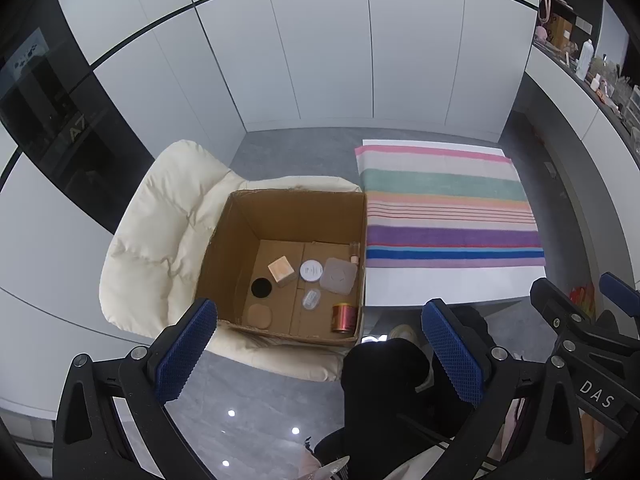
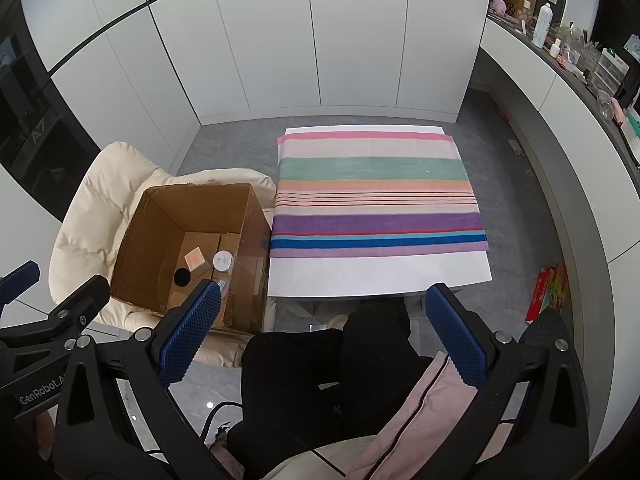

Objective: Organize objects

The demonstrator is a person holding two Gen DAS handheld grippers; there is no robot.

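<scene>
While both grippers hover empty:
Surface: white surface point(image 2: 380, 272) under striped towel point(image 2: 376, 192), bare.
Box: brown cardboard box point(image 1: 288, 216) on cream padded chair point(image 1: 160, 240), holding small items.
Can: copper metal can point(image 1: 344, 317), probably rigid and slick; grip its sides.
Fingers: left gripper point(image 1: 320, 354) and right gripper point(image 2: 324, 336) spread wide.

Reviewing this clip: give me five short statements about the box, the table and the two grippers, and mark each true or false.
1. The cardboard box sits on a cream padded chair. True.
2. The striped cloth carries several small items. False: nothing lies on it; the small items are in the box.
3. The left gripper holds the copper-coloured can. False: its jaws are wide apart and empty; the can lies on the box floor.
4. The right gripper is open and holds nothing. True.
5. A round white lid lies inside the box. True.
</scene>
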